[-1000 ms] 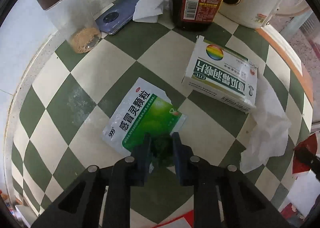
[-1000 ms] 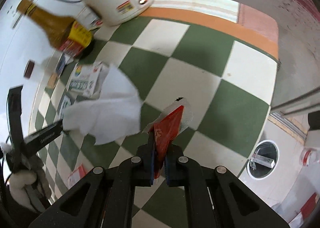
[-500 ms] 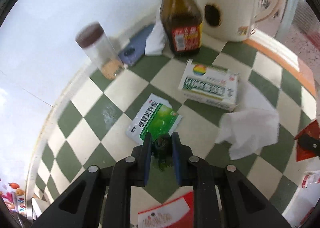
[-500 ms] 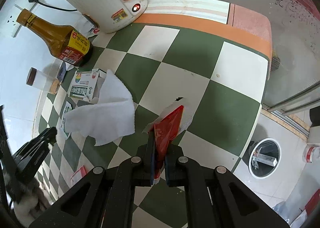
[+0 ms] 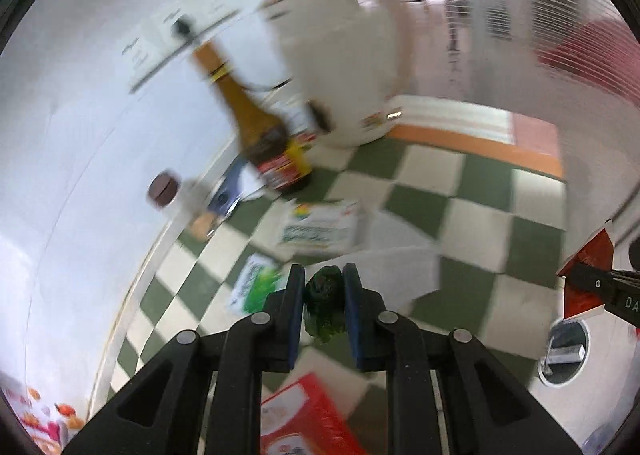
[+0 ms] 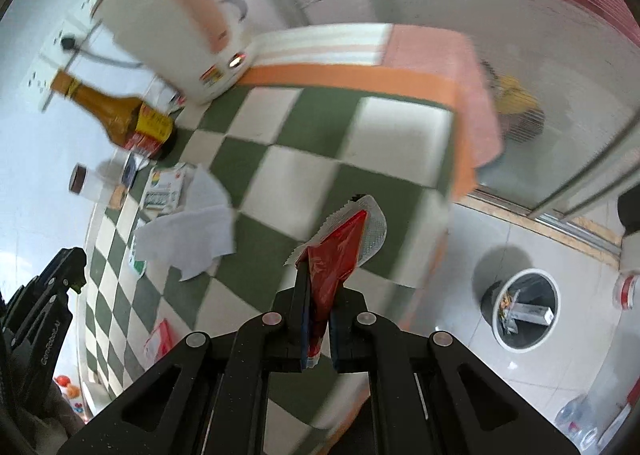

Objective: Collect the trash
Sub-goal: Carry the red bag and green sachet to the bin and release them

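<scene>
Left wrist view: blurred by motion, print on box [image 5: 318, 229] and sachet [image 5: 256, 287] unreadable. Left tool [image 5: 323, 297] clamped on a dark green wad [image 5: 325, 305], raised above the checked tabletop [image 5: 472, 191]. Below the tool, one red-and-white packet [image 5: 304, 415] at the near tabletop edge. Beyond the wad, one white tissue [image 5: 400, 267], one white box with a rainbow mark, one green-and-white sachet. Further back, one brown bottle [image 5: 260, 135] with red and yellow label, one clear jar [image 5: 172, 195] with brown lid, one white cooker [image 5: 340, 67]. At the right edge, right tool's tip with a red wrapper [image 5: 588, 279], letters "DA" just legible on the tool's arm.

Right wrist view: right tool [image 6: 320, 315] shut tight on the red wrapper [image 6: 336, 255], silver lining showing behind it, held up over the tabletop's [image 6: 312, 171] far corner. On the floor at right, one white-rimmed bin [image 6: 520, 309] with rubbish inside. At left, left tool's body [image 6: 44, 319] marked "GenRobot.AI", its tips out of frame. Bottle [image 6: 128, 121], jar [image 6: 90, 183], box [image 6: 164, 189], tissue [image 6: 192, 233] and cooker [image 6: 168, 27] along the left; label writing too blurred to read.
</scene>
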`<action>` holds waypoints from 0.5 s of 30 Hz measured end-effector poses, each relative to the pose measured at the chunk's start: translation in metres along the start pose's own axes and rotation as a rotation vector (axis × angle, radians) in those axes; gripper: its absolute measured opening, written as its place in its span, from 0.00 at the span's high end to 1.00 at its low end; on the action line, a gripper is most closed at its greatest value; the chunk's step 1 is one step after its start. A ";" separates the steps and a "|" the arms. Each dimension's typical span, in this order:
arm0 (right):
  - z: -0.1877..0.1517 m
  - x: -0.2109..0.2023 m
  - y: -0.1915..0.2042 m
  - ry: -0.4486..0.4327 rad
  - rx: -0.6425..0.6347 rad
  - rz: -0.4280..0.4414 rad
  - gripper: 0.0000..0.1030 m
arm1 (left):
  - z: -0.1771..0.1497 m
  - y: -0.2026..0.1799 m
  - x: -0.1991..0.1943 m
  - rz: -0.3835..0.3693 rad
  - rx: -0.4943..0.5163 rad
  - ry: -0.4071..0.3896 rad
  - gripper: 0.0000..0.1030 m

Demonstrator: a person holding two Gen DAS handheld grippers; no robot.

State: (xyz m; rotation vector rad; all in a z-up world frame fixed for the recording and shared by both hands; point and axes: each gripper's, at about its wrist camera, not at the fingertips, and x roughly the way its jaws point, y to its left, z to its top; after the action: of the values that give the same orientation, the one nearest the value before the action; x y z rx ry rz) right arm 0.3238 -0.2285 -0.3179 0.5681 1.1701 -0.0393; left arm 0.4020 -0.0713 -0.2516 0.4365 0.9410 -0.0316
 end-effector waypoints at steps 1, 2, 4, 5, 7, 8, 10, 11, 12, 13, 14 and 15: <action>-0.002 -0.006 -0.014 -0.010 0.021 -0.004 0.93 | 0.003 -0.011 -0.002 -0.009 0.017 -0.008 0.85; -0.005 -0.015 -0.032 -0.022 0.050 -0.010 0.93 | 0.005 -0.025 -0.006 -0.020 0.040 -0.019 0.84; -0.012 -0.029 -0.069 -0.042 0.102 -0.023 0.93 | 0.010 -0.060 -0.015 -0.055 0.093 -0.035 0.85; -0.016 -0.036 -0.090 -0.054 0.134 -0.031 0.93 | 0.013 -0.082 -0.020 -0.075 0.124 -0.043 0.85; -0.026 -0.047 -0.128 -0.071 0.191 -0.049 0.93 | 0.015 -0.115 -0.027 -0.106 0.170 -0.055 0.85; -0.032 -0.053 -0.151 -0.081 0.226 -0.060 0.93 | 0.016 -0.133 -0.031 -0.123 0.195 -0.060 0.85; -0.044 -0.061 -0.194 -0.094 0.287 -0.079 0.93 | 0.016 -0.179 -0.040 -0.160 0.259 -0.072 0.85; -0.052 -0.065 -0.219 -0.101 0.324 -0.089 0.93 | 0.015 -0.198 -0.042 -0.173 0.284 -0.075 0.85; -0.059 -0.067 -0.240 -0.105 0.353 -0.097 0.93 | 0.014 -0.220 -0.045 -0.189 0.315 -0.079 0.85; -0.068 -0.068 -0.264 -0.108 0.388 -0.106 0.93 | 0.010 -0.246 -0.047 -0.203 0.347 -0.082 0.85; -0.075 -0.068 -0.285 -0.108 0.417 -0.112 0.93 | 0.005 -0.273 -0.047 -0.220 0.380 -0.079 0.85; -0.085 -0.066 -0.310 -0.107 0.451 -0.119 0.93 | 0.002 -0.289 -0.046 -0.229 0.398 -0.075 0.85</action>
State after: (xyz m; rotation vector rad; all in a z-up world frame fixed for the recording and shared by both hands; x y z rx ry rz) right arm 0.1261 -0.4746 -0.4071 0.8803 1.0930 -0.4391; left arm 0.3143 -0.3431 -0.3154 0.6870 0.9070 -0.4462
